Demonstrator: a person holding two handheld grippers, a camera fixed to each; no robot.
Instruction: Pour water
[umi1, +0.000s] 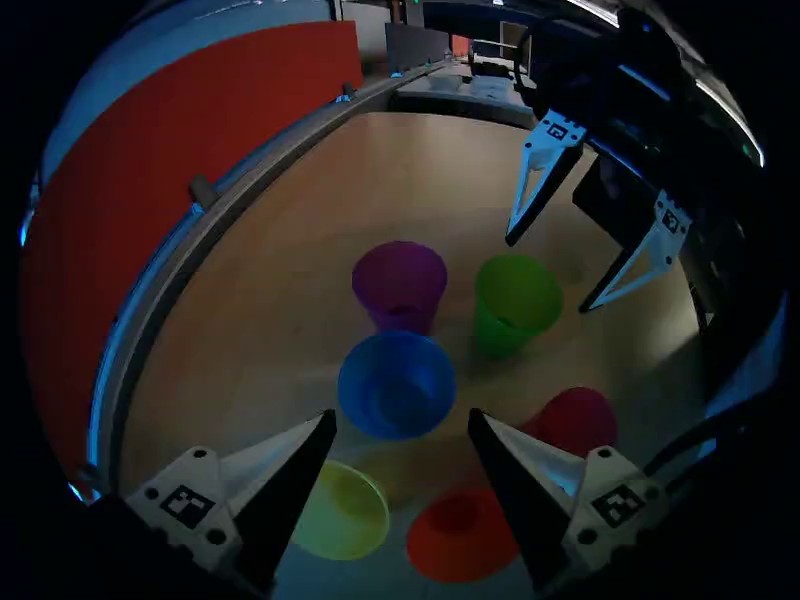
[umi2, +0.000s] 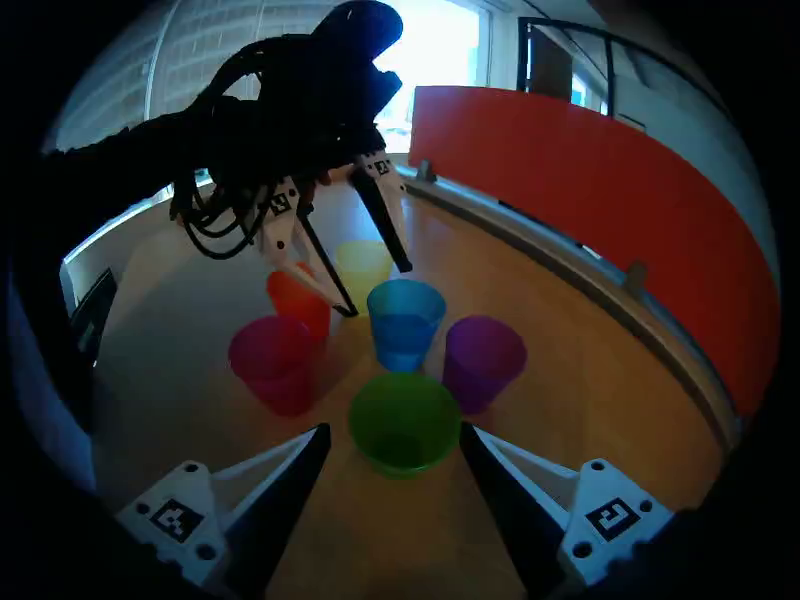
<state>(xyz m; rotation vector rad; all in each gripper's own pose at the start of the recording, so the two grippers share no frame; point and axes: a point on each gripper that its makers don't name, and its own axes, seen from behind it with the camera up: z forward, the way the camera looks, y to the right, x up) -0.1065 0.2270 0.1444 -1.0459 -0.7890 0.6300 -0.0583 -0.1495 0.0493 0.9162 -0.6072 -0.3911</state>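
Six plastic cups stand clustered on the wooden table. In the left gripper view my left gripper (umi1: 400, 440) is open, with the blue cup (umi1: 397, 385) just ahead of its fingertips. The yellow cup (umi1: 340, 512) and orange cup (umi1: 460, 535) lie below it, and the purple cup (umi1: 400, 285), green cup (umi1: 515, 300) and red cup (umi1: 575, 420) stand beyond. My right gripper (umi1: 548, 274) hangs open past the green cup. In the right gripper view my right gripper (umi2: 393, 435) is open around the green cup (umi2: 405, 425) without touching it. The left gripper (umi2: 378, 290) hovers open over the blue cup (umi2: 405, 322).
A red partition (umi2: 600, 190) with a grey metal rail (umi2: 560, 265) runs along one side of the table (umi2: 600, 400). A bright window (umi2: 440, 50) lies behind the left gripper. Dark equipment (umi1: 690, 200) stands at the far table end.
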